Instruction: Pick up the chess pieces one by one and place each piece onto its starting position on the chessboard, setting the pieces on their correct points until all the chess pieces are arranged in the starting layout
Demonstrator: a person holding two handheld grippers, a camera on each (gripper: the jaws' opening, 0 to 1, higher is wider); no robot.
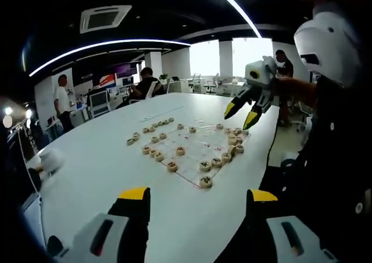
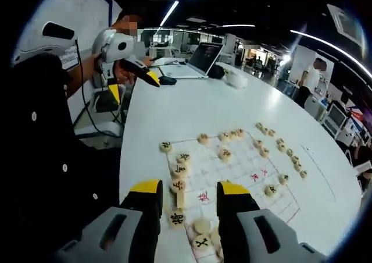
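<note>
White table [image 2: 174, 109] hosts the chessboard [image 2: 244, 176]; right gripper [image 2: 189, 194], jaws open and empty, hovers nearest, a piece [image 2: 202, 225] directly below.

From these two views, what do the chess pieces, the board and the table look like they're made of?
Chess pieces: round pale tan discs with dark marks on top, likely wood, though plastic can't be ruled out. Board: thin, flat, pale sheet with red and dark lines, probably plastic film or paper; the table shows through faintly. Table: smooth white top with soft reflections, likely laminate.
</note>
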